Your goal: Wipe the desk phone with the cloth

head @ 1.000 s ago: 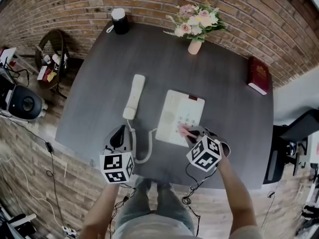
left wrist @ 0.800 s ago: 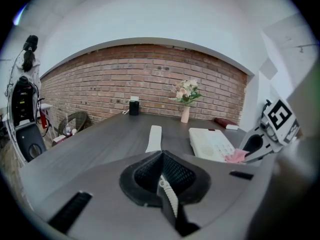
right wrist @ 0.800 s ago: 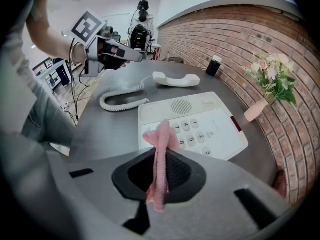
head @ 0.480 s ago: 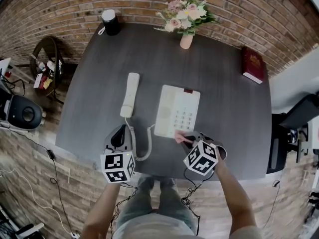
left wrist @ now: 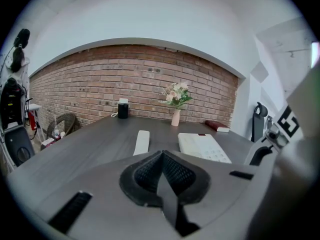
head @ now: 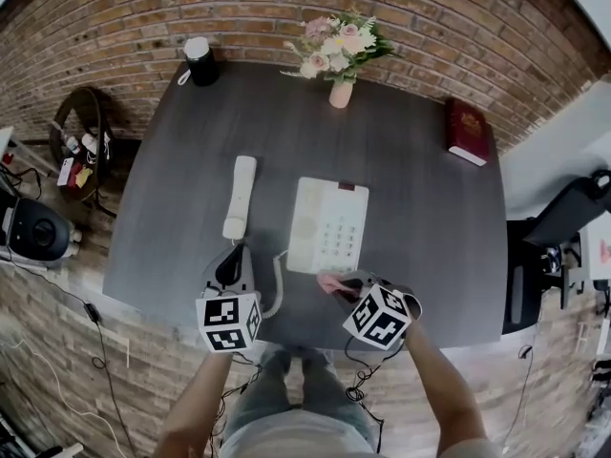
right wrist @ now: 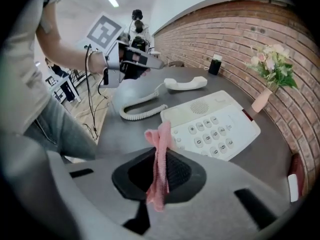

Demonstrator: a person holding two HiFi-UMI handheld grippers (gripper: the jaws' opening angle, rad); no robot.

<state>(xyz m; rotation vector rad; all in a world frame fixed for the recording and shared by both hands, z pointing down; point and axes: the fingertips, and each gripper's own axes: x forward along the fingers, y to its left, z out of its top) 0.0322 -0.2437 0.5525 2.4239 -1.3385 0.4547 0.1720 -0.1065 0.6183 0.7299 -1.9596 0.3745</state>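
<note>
Right hand-held gripper (head: 344, 292) is clamped on a pink cloth (right wrist: 160, 134), which sits at the near edge of the white desk phone (head: 327, 225) on the table (head: 410, 189). Left hand-held gripper (left wrist: 161, 156) has its jaws pressed together on nothing, near the table's front edge. The handset (head: 239, 197) lies beside the phone.

On the desk's (head: 410, 218) far edge I see a pink vase (head: 341, 93) of flowers (head: 336, 44), standing upright. A white-topped black canister (head: 200, 62) stands at the far left corner. A red book (head: 466, 131) lies flat near the far right corner.
</note>
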